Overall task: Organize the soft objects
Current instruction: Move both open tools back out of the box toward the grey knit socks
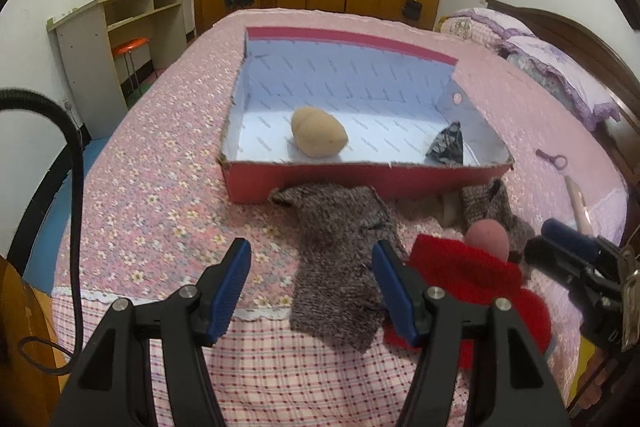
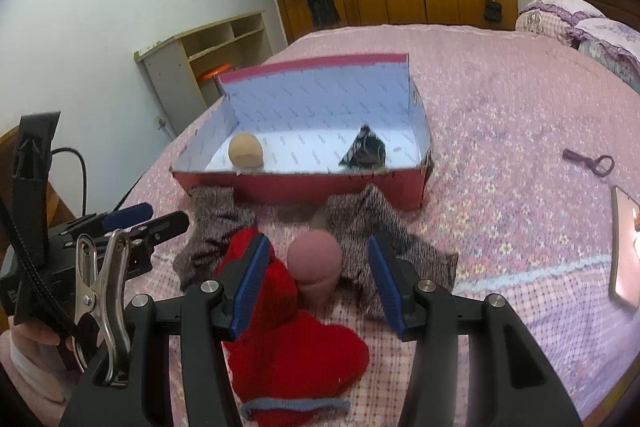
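Soft objects lie scattered along the near edge of the bed (image 1: 168,163), just short of the red shoebox (image 2: 304,187) where we judge they belong: a grey knitted piece (image 1: 340,259), a second grey knit (image 2: 400,247), a red knitted item (image 2: 296,355) and a rolled pink bundle (image 2: 316,263). Two things already sit inside the box, a tan rolled bundle (image 1: 318,133) toward its left and a dark patterned piece (image 1: 446,145) in its right corner. We hold the left tool (image 1: 312,287) with its jaws standing partly apart and nothing between them; the first grey knit runs lengthwise from the box wall back toward us, passing just inside the right-hand finger. Our right tool (image 2: 316,283) is likewise partly open and empty, and the pink bundle stands upright directly ahead in the gap between its fingers, touching neither as far as we can tell, resting against the red knit. That makes the right hand the nearer one to the bundle, which lies straight along its line of reach, with the box farther on in the same direction. A small purple ring-handled object (image 2: 588,161) lies well apart to the right.
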The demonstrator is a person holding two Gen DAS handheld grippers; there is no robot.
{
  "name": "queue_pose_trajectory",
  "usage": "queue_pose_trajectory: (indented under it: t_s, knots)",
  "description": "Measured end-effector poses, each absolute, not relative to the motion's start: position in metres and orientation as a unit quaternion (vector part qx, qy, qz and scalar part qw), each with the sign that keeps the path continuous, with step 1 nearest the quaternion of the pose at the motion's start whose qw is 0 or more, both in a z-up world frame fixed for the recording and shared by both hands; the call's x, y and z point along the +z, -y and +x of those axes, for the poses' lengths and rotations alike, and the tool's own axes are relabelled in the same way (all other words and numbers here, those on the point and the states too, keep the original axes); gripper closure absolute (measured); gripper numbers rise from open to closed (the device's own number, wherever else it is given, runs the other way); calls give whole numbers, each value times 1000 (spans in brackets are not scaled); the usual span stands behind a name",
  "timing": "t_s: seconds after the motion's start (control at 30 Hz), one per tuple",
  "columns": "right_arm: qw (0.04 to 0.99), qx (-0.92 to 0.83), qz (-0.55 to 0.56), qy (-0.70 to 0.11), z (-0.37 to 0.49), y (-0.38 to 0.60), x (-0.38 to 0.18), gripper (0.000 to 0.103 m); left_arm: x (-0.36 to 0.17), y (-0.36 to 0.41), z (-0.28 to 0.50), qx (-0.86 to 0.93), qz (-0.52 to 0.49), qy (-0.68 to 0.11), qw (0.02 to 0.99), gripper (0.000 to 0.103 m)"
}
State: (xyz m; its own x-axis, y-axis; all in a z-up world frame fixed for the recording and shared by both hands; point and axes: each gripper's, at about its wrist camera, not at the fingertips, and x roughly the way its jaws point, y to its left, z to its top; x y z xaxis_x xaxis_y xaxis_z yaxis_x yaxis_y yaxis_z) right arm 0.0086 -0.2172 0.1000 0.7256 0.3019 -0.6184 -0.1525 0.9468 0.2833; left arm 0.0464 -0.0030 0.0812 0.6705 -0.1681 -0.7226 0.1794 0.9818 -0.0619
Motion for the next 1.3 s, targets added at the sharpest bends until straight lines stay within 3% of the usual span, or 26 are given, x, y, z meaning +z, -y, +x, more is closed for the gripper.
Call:
queue_pose_trajectory:
  t_s: [1.3]
  knots:
    - [913,52,135,-381,30,260,55,51,40,31,71,-106,9,-411,906,35]
